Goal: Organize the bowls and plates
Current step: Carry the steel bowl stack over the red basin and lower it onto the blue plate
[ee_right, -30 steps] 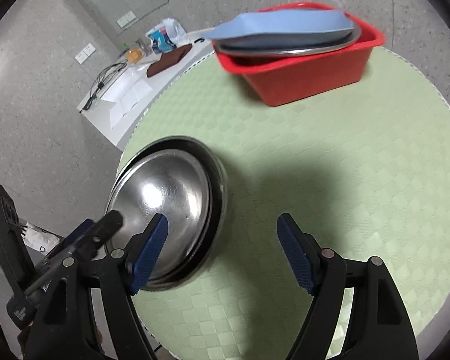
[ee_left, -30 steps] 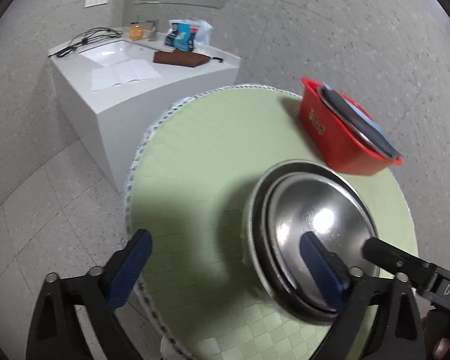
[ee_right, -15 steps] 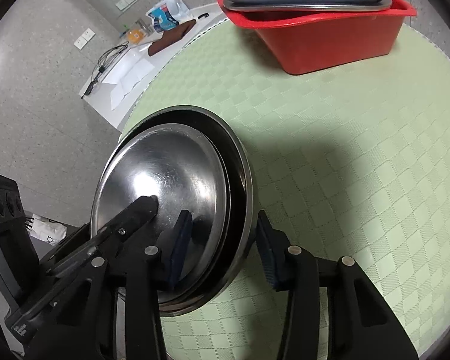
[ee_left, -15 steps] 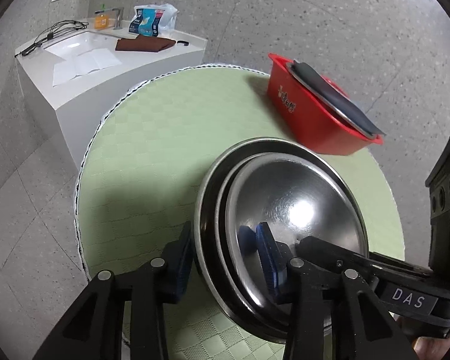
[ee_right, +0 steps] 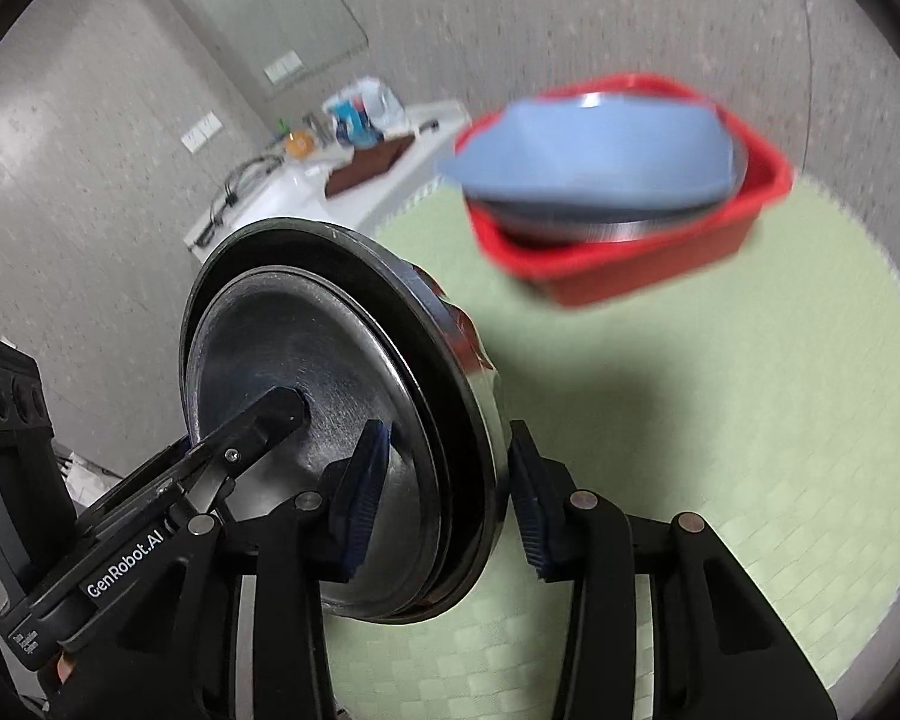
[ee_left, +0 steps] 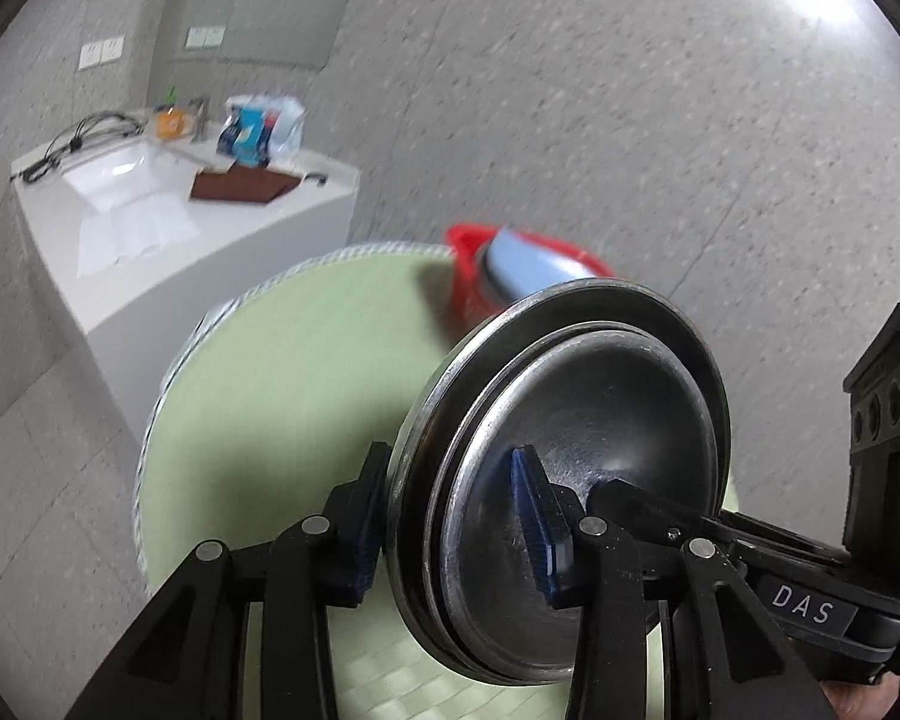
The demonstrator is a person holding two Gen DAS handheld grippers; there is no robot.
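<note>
Left wrist view shows our left gripper (ee_left: 456, 516) clamped narrow on the rim of a stack of steel dishes (ee_left: 576, 420), one blue pad under the outer plate and one inside the inner bowl; right wrist view shows our right gripper (ee_right: 444, 498) pinching the same stack (ee_right: 330, 372) from the neighbouring part of the rim, one pad inside the bowl; the other pad sits just outside the rim, and we cannot tell for sure that it presses. We hold the stack tilted on edge, above the round green table (ee_left: 282, 372); whether its lowest edge clears the cloth is hidden by our fingers. The red tub (ee_right: 660, 252) stands at the far side of the table, well apart from the stack, already holding a steel plate with a blue dish (ee_right: 594, 150) on top.

We judge this to be the carry step: the stack is gripped and raised, not yet put away. The next move likely calls for bringing both grippers together toward the tub, levelling the stack so nothing slides out, and lowering it before letting go; the polished rims look slippery, so an uneven pull could shift the inner bowl.
</note>
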